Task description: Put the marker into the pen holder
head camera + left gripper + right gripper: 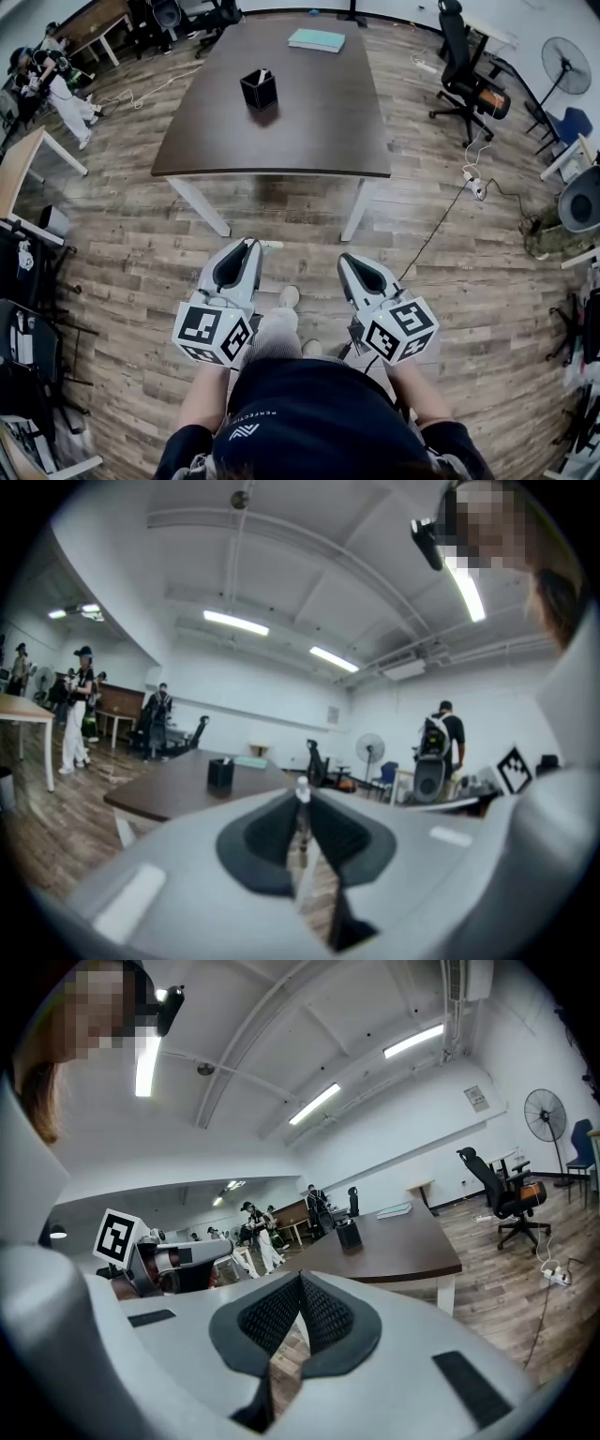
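Head view: the pen holder [259,89] stands on the table [319,122], well apart from the person.
Left gripper view: the left gripper [302,803] pinches the marker [302,787], tip protruding.
Right gripper view: the right gripper [298,1283] is pressed together, empty.
Recommendation (a judgement): approach, hold the marker upright over the opening, then release.

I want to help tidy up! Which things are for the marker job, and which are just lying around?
For the job: the marker, pinched in the left tongs; the black pen holder on the table.

Just lying about: the teal book on the table, the office chair, the fan, the power strip on the floor.
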`<state>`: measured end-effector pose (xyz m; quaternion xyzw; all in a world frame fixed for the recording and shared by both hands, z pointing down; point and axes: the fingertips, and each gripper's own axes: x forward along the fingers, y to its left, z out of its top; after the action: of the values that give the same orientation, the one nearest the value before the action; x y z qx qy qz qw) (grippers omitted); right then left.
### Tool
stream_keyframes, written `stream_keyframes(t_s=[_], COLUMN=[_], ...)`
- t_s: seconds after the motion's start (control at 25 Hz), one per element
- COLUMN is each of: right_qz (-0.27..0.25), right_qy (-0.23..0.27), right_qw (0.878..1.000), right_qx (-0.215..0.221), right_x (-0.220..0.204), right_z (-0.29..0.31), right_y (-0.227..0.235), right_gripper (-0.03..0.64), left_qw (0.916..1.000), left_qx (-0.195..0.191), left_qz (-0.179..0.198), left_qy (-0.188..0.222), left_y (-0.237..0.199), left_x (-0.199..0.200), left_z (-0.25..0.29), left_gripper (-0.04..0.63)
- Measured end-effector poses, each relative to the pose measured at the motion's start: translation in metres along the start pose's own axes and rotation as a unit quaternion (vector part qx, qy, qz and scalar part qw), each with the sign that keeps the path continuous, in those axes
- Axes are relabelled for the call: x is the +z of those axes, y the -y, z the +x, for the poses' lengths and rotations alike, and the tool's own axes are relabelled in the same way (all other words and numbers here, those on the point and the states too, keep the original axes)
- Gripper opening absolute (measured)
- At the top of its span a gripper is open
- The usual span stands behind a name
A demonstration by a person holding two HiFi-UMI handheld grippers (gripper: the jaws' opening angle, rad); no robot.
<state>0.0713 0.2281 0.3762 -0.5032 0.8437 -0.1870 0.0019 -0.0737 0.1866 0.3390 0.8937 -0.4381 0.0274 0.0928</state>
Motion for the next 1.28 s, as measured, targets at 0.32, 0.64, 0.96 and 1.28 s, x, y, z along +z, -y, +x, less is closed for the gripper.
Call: stream_keyframes(t_s=[0.32,0.64,0.96,1.28], right_qz=[0.006,-0.005,-0.011,-0.014], right_qy=[0.001,-0.014,-0.017,-0.023], right_qw=[1.0,1.0,1.0,1.0], right_qx=[-0.025,-0.02,-0.01,-0.002], right_x=[0.014,0.034,0.06,0.072], right_z=[0.029,0.091,0.163,0.219], right_y=[0.032,0.054,0.068,0.075], right_gripper=[0.0,0.0,0.0,0.0], left_qw=[0.9995,0.9993,0.9992,0.9991], left_qx=[-0.03,-0.035,-0.036,-0.037], left_qz=[-0.005,-0.016,-0.019,-0.02], left_qy=[-0.006,-0.001,0.005,0.001], left_y=[-0.012,-0.055,-0.108,-0.15], left_x=[0.003,0.016,0.034,0.04], left_z=[0.05,0.104,0.152,0.185], left_gripper=[0.044,0.044,0.044,0.044])
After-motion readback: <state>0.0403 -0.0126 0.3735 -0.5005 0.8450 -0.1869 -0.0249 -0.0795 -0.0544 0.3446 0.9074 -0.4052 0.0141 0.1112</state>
